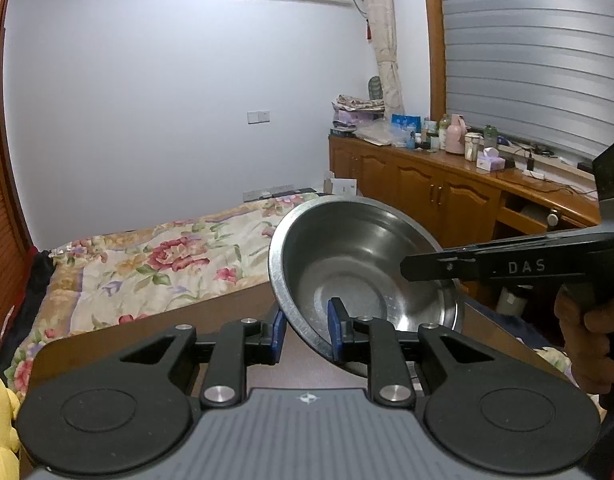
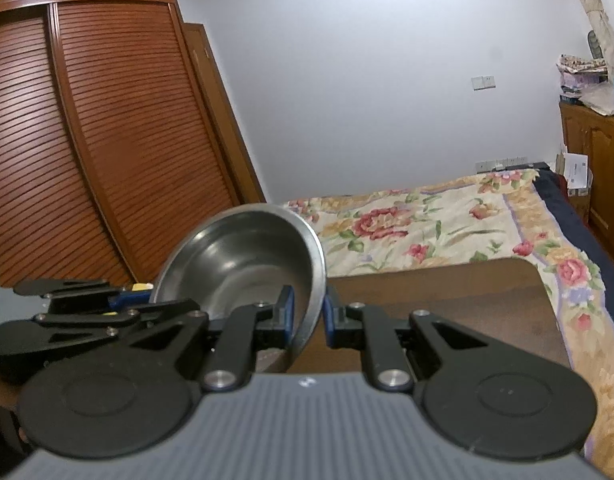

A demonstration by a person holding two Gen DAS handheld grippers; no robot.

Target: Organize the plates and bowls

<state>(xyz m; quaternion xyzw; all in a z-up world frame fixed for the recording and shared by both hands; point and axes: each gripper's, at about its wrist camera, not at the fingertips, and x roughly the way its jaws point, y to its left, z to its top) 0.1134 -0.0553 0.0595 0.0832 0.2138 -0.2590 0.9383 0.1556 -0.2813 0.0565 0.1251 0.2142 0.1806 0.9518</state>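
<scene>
While both claws pinch rim, steel bowl (image 1: 363,264) hangs tilted above table (image 2: 447,304): left claw (image 1: 307,330), right claw (image 2: 309,316), opposite sides steadying carry.

Glossy smooth metal bowl (image 1: 359,264); matt wooden table (image 2: 447,304); floral cloth bedspread (image 2: 419,224).

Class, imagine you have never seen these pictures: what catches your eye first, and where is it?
A shiny steel bowl held tilted above the brown table, pinched at opposite rims by the left gripper and right gripper. Behind it lies a floral bedspread, with a louvred wooden wardrobe to its left.
</scene>
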